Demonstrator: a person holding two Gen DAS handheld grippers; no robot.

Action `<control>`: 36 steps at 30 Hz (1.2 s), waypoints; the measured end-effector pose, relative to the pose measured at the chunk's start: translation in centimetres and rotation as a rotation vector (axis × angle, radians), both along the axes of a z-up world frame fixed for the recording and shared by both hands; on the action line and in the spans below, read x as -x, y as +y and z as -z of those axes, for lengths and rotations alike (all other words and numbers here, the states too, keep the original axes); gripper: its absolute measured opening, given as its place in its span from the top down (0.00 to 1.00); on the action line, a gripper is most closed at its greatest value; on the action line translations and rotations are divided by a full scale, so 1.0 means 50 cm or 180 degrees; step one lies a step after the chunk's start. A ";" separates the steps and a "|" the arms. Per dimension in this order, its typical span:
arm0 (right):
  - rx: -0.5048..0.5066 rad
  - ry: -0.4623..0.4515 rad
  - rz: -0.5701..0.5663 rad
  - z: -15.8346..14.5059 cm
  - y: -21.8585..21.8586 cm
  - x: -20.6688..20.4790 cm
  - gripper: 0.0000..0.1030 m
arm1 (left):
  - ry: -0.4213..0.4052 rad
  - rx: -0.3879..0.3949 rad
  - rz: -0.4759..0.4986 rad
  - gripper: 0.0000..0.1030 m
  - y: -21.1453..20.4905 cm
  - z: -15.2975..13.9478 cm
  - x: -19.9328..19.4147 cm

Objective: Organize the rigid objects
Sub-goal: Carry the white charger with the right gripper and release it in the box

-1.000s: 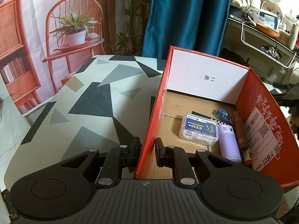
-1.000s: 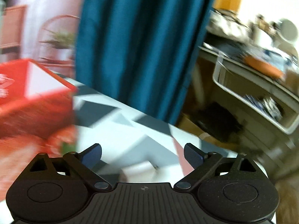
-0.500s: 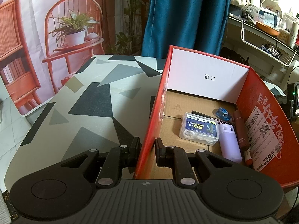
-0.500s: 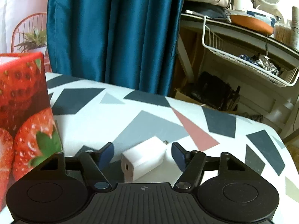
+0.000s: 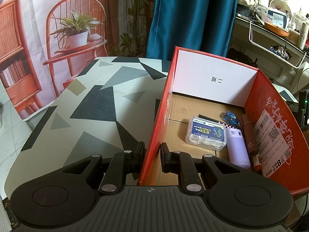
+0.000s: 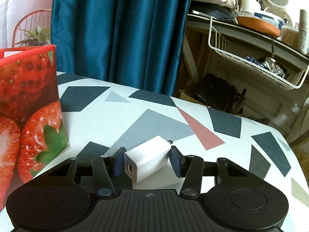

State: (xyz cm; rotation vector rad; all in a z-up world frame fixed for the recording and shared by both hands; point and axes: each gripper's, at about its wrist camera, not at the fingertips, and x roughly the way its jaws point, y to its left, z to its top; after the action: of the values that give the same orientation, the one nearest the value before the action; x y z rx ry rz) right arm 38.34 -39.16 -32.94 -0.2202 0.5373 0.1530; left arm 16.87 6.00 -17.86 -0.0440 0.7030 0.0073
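Left wrist view, bottom centre: left gripper (image 5: pixel 152 155), jaws clamped on near left wall of red box (image 5: pixel 161 119), one finger outside, one inside. Box open-topped, filling right half of frame, standing on patterned table (image 5: pixel 92 112). On box floor, right of centre: clear case (image 5: pixel 205 133) with blue label, lying flat. Just right of it, lilac tube (image 5: pixel 237 147), touching or nearly touching the case. Further right, along the red right wall, maroon tube (image 5: pixel 249 135); below it an orange-tipped stick (image 5: pixel 256 163), partly hidden. Behind the case, a black flat item (image 5: pixel 209 118), mostly covered, and a small blue object (image 5: pixel 230 115) near the far right corner. White label (image 5: pixel 270 139) with barcode stuck on right inner wall. White far wall with two printed characters.

Right wrist view, lower centre: right gripper (image 6: pixel 146 160), jaws narrowed around white charger (image 6: pixel 147 161), blue pads (image 6: pixel 118 161) just beside its sides; firm contact cannot be told. Charger lying on table, port end toward camera, prongs pointing away. Left edge of frame: box outer wall, strawberry print, well apart from charger. Beyond table: teal curtain (image 6: pixel 119 32) upper centre; wire basket (image 6: pixel 256 65) under a shelf, upper right.
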 end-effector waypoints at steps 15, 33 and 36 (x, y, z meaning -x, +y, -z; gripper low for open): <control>-0.0035 -0.0063 -0.0200 -0.016 0.014 0.064 0.56 | -0.0001 -0.0006 0.0014 0.82 -0.002 0.001 -0.001; -0.0845 -0.0541 -0.1115 -0.222 0.081 0.221 0.56 | 0.0023 0.0015 0.0012 0.82 -0.001 0.001 -0.002; -0.0740 -0.0477 -0.1364 -0.228 0.122 0.232 0.56 | 0.0023 0.0015 0.0014 0.82 -0.001 0.001 -0.001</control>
State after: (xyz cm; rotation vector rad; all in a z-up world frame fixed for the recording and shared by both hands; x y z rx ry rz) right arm 26.75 -33.04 -21.53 -0.1159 0.3136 0.6078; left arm 16.94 5.96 -17.93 -0.0470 0.7104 0.0016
